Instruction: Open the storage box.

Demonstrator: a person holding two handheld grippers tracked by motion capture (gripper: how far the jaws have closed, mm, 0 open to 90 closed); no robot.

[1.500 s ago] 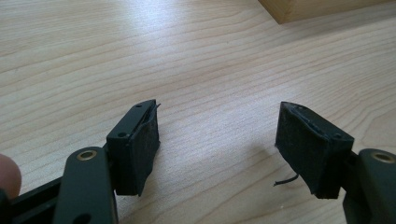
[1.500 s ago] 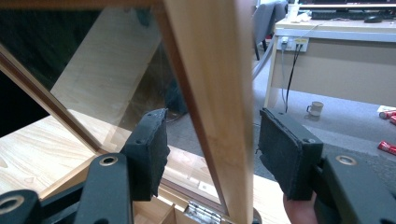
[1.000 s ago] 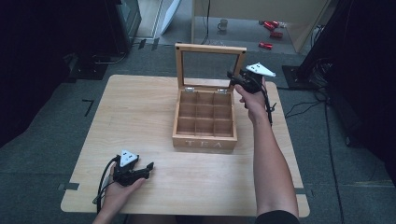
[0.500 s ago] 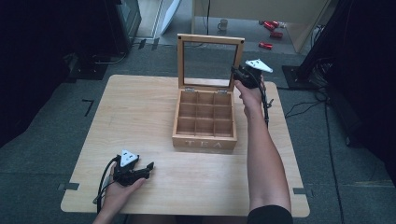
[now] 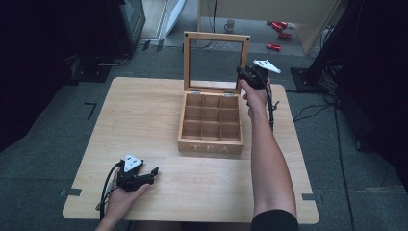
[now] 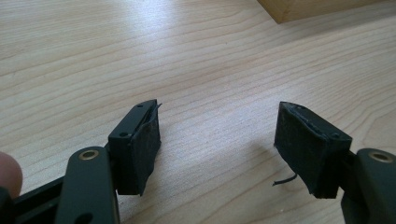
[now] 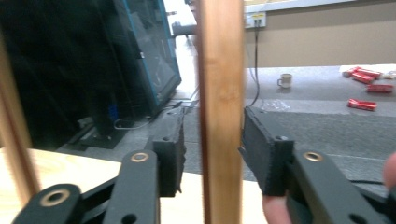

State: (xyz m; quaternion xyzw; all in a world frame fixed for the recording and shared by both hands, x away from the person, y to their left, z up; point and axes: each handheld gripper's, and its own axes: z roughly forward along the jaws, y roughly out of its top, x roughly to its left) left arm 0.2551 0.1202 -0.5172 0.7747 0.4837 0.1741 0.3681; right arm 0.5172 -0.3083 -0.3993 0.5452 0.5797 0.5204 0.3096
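Observation:
A wooden tea box (image 5: 210, 143) with several empty compartments stands at the table's middle right. Its glass lid (image 5: 216, 36) is raised upright. My right gripper (image 5: 243, 74) is at the lid's right frame rail. In the right gripper view the rail (image 7: 219, 70) stands between the jaws of the right gripper (image 7: 212, 126). The jaws have just been opening: one pad is at the wood and a gap shows on the other side. My left gripper (image 5: 153, 173) rests on the table near the front left, and its jaws (image 6: 219, 116) are open with nothing between them.
The wooden table (image 5: 144, 110) is bare left of the box. On the floor behind are a mug (image 5: 231, 25), red cans (image 5: 279, 29) and a dark cabinet (image 5: 130, 19). Cables (image 5: 312, 108) lie on the floor to the right.
The lid has swung up from a tilt to upright, with the right hand following it up and back. The left hand has not moved.

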